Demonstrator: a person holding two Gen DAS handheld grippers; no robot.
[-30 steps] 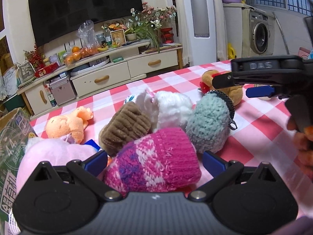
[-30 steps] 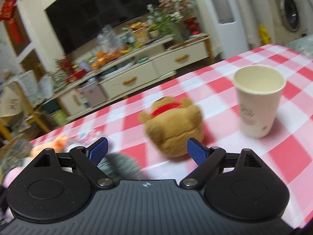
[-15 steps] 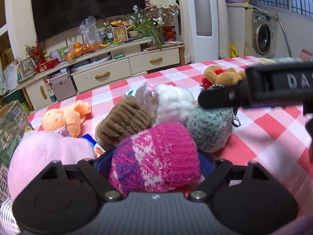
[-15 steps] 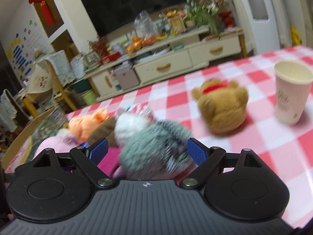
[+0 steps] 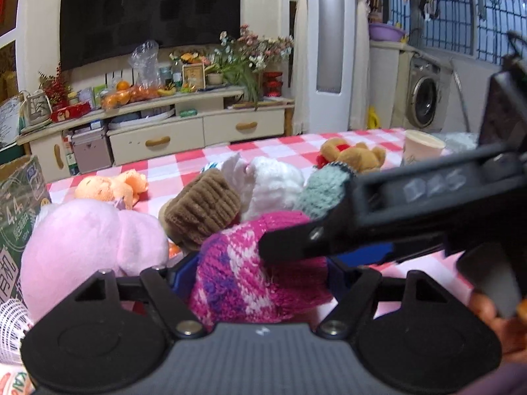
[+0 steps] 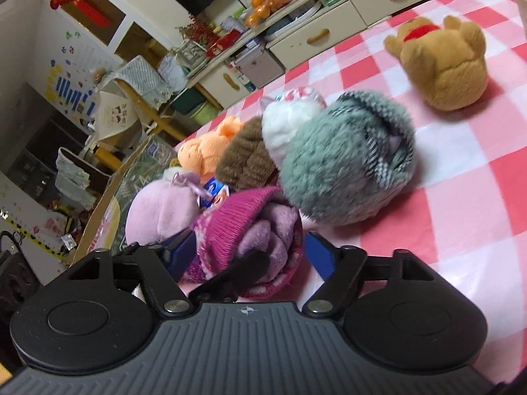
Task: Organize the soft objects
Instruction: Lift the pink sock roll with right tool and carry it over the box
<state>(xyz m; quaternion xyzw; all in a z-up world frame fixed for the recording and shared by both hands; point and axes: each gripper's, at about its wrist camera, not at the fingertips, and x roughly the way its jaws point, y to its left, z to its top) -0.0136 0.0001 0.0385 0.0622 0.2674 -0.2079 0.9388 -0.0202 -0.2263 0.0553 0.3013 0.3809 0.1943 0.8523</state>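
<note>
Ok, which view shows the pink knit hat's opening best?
The right wrist view: the pink knit hat faces it mouth-on, with purple fleece lining visible inside. The left wrist view shows only its patterned outer side, partly crossed by the right claw's finger.

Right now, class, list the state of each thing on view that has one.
left tool, jaws just been closing, pressed on the pink hat
right tool, jaws just been closing, open around that hat
grey-green hat, lying on its side
paper cup, upright
brown bear, lying down
drawers, shut

Checked cloth (image 6: 461,197) right of grey pouch (image 6: 342,171) free (bear (image 6: 438,62) beyond).
</note>
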